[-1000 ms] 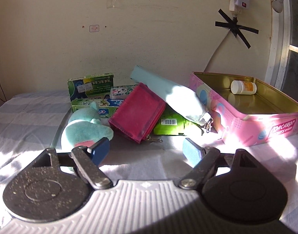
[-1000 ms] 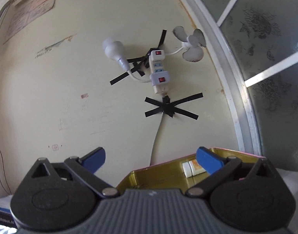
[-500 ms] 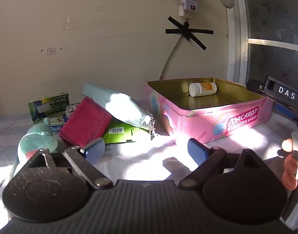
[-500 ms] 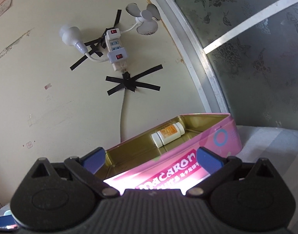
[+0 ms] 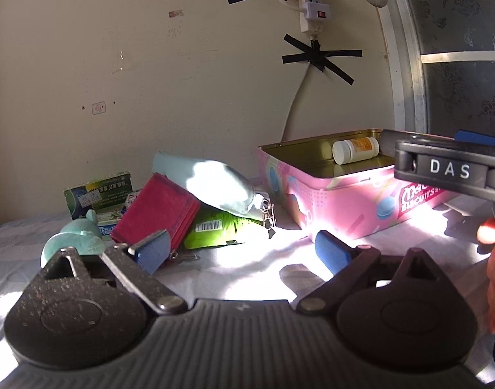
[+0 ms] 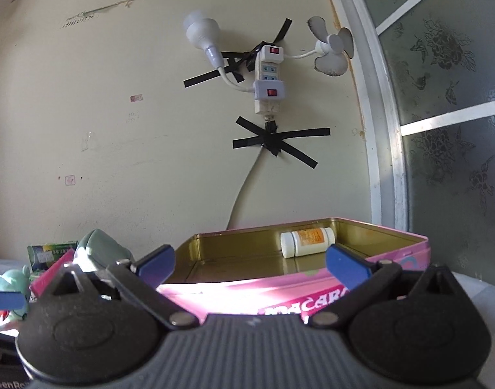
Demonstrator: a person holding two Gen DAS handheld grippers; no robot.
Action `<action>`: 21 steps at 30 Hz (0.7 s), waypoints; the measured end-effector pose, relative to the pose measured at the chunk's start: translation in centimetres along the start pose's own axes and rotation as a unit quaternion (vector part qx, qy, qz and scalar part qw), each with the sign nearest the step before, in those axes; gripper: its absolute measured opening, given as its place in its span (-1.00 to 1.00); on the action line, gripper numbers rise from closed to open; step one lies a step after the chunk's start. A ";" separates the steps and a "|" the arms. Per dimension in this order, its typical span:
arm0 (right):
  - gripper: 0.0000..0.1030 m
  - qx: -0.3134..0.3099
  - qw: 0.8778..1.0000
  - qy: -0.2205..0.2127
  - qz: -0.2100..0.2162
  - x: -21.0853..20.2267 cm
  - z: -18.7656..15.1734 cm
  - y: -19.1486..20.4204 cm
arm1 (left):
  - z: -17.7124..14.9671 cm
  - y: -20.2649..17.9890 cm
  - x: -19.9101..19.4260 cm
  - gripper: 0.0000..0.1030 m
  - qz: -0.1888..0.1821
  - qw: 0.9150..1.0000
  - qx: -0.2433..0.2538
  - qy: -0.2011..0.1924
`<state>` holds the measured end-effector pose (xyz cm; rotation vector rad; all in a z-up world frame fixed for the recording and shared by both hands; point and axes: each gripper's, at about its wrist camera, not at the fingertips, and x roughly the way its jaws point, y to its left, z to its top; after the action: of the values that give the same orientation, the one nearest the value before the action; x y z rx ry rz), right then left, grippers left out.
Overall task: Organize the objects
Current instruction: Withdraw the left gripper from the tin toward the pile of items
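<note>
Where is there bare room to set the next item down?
Inside the pink macaron tin, the gold floor is bare apart from one white pill bottle at the back wall. The sunlit cloth before the tin is free. The pile around the magenta pouch is crowded.

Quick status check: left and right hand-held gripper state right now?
Left hand-held gripper: open, holding nothing.
Right hand-held gripper: open, holding nothing.
</note>
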<state>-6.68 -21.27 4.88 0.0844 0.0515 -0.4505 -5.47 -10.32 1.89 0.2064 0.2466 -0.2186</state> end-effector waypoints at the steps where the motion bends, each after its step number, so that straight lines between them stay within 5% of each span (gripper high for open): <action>1: 0.99 -0.007 1.000 -0.001 0.002 0.0 0.0 0.3 | 0.0 0.0 -0.1 0.96 0.001 1.000 0.000 -0.003; 13: 0.99 -0.005 1.000 -0.003 -0.009 -0.1 0.1 0.5 | -0.1 0.9 0.5 1.00 0.010 0.999 -0.030 0.031; 21: 0.90 -0.052 0.998 0.018 0.014 0.7 0.1 2.2 | 0.1 3.8 -1.3 1.00 0.027 0.998 -0.058 0.018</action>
<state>-5.14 -19.61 5.06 -0.0096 0.1099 -0.4177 -5.81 -6.45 2.96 0.1026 0.2883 -0.1471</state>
